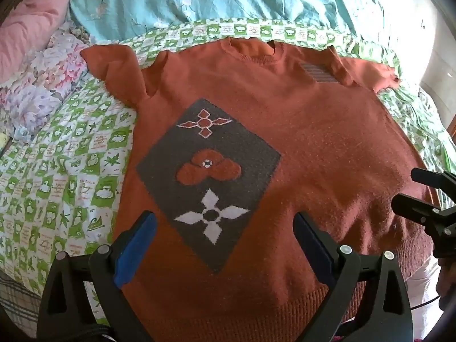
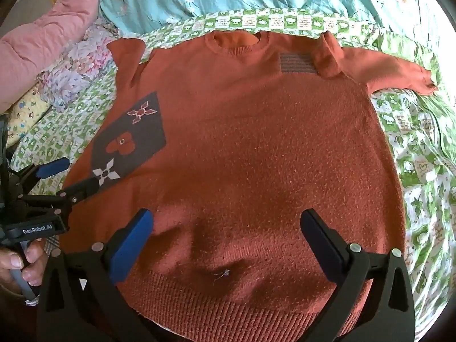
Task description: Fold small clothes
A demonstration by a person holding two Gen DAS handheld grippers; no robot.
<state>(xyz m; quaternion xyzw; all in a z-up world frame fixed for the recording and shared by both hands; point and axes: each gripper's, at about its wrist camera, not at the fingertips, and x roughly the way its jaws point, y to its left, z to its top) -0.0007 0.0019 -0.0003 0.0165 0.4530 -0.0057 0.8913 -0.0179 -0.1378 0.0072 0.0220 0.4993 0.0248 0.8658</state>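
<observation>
Left wrist view: we see the sweater [image 1: 285,142] spread flat on the bed [image 1: 57,171], both our tools released above its hem, the left tool [image 1: 225,228] and right tool [image 2: 228,222]. Soft, limp knit; we judge sleeves or hem best to pinch. Only the right view shows the whole far sleeve [image 2: 399,71].

The only clear wording is showing in the right wrist view: "GenRobot.AI" in pale letters is running along the black body of the left gripper [image 2: 68,178], at the left edge. The green and white checked bedsheet [image 2: 413,142] is carrying small printed characters and scraps of writing in its white squares, but they are coming out too small and blurred to read in either view. Nothing else is bearing any text.
</observation>
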